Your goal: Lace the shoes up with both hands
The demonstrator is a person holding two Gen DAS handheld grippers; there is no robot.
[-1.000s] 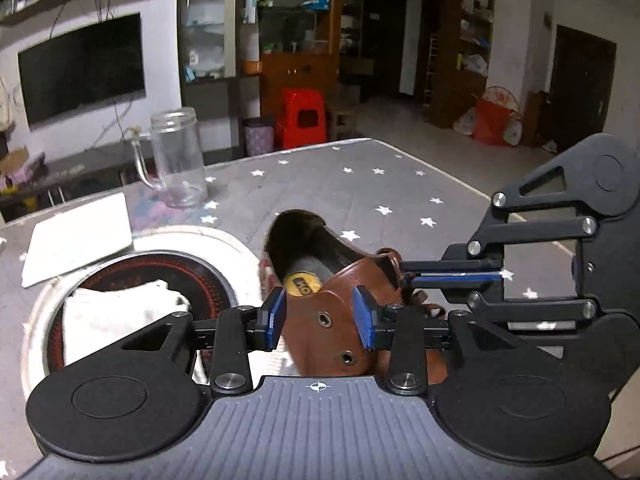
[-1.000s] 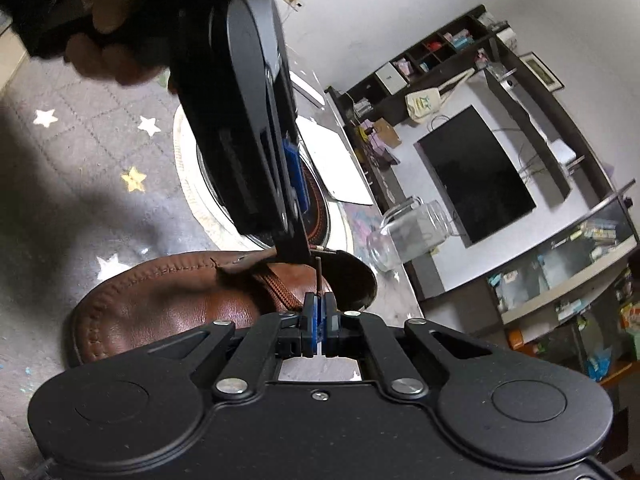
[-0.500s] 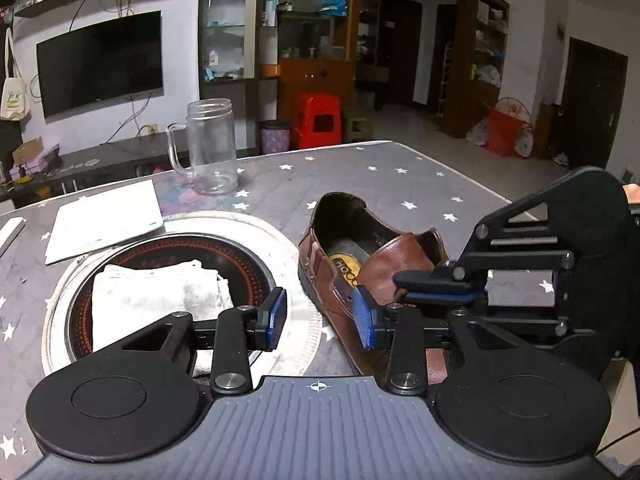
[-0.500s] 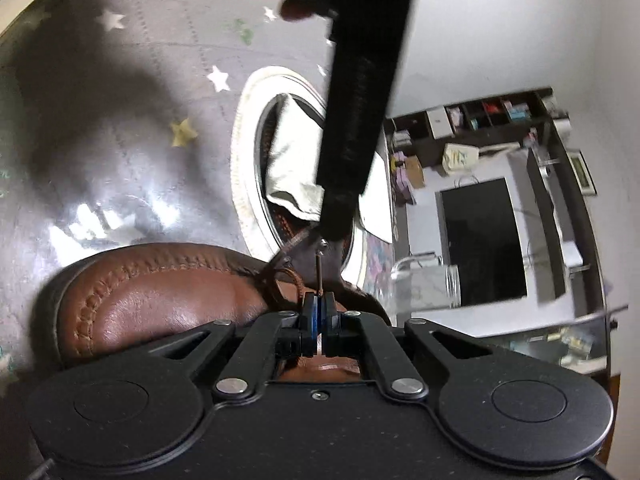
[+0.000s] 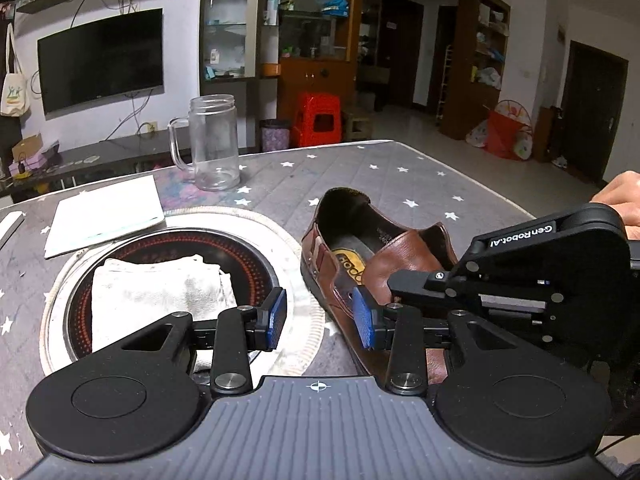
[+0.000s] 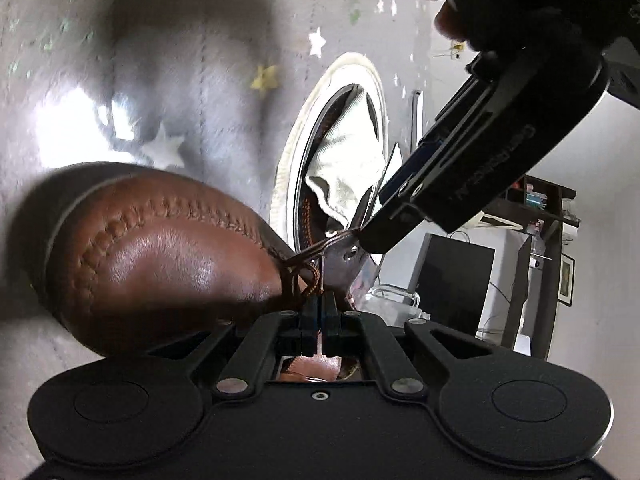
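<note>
L gripper: my left gripper [image 5: 319,318] w/ blue pads is wide open, nothing between the pads. It hovers just left of the shoe's side; the right pad looks v. close to the leather, contact — can't tell.
R gripper: my right gripper [image 6: 319,308] is closed tight, pads pinched on the thin brown lace [image 6: 319,280] right at the eyelet area. In the left wrist view it comes in from the right, across the shoe's vamp.
Shoe: brown leather lace-up shoe w/ stitched toe [image 5: 384,264] lies on the table, heel opening toward the far edge, toe toward me. Yellow label visible on the insole. Sits just right of the round burner.
Lace: runs up from the crossed section near the tongue into the R pads, roughly straight. Free end hidden behind the pads.
Table: grey quilted cover w/ white stars [image 5: 400,176].
Burner: round black inset cooktop w/ white rim [image 5: 256,276], a folded white cloth [image 5: 160,292] lying on it.
Other: clear glass mug w/ handle [image 5: 212,144] upright at the far side, well apart from the shoe; white paper sheet [image 5: 106,216] flat, left of the mug.
Hand: person's hand [image 5: 620,200] on the R gripper body, right edge of the left wrist view.
</note>
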